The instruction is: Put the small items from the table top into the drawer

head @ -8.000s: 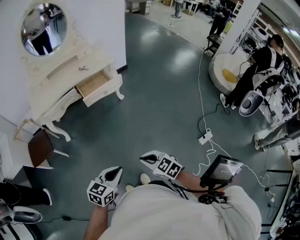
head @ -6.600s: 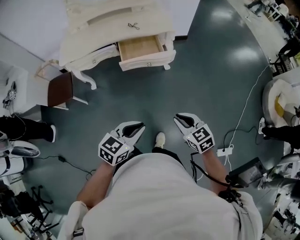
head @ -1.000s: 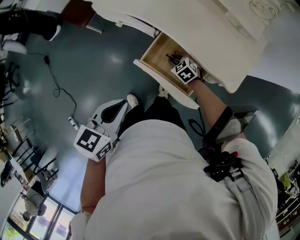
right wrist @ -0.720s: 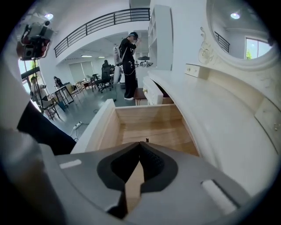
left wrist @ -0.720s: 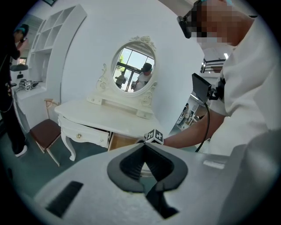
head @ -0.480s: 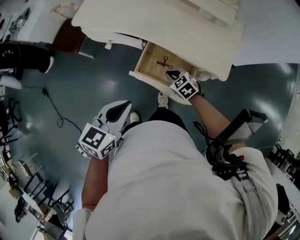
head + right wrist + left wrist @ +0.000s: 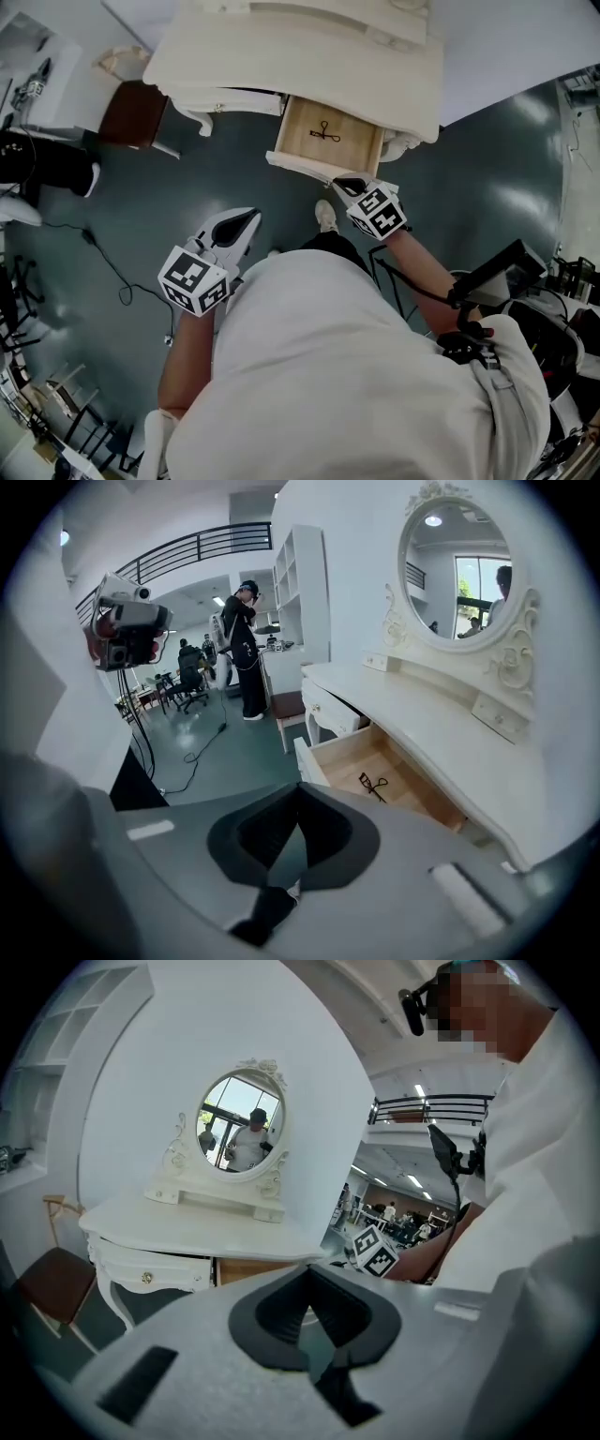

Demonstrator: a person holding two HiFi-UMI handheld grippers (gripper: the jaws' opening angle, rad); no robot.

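Note:
A small black scissor-like item (image 7: 325, 131) (image 7: 373, 785) lies on the wooden floor of the open drawer (image 7: 317, 170) (image 7: 306, 757) of the white dressing table (image 7: 281, 56) (image 7: 441, 724). My right gripper (image 7: 345, 184) (image 7: 298, 841) hangs just in front of the drawer's front edge, shut and empty. My left gripper (image 7: 248, 217) (image 7: 309, 1312) stays back over the floor to the left, jaws together, nothing in them. The left gripper view also catches the right gripper's marker cube (image 7: 375, 1251). No small item shows on the table top.
An oval mirror (image 7: 239, 1124) (image 7: 455, 569) stands on the table's back. A brown stool (image 7: 131, 112) (image 7: 47, 1283) sits left of the table. A black cable (image 7: 103, 253) trails over the floor. A person (image 7: 246, 649) stands by shelves further off.
My right gripper has pulled back out of the drawer and shut, leaving the black item on the drawer floor. The head view has drawn back from the table.

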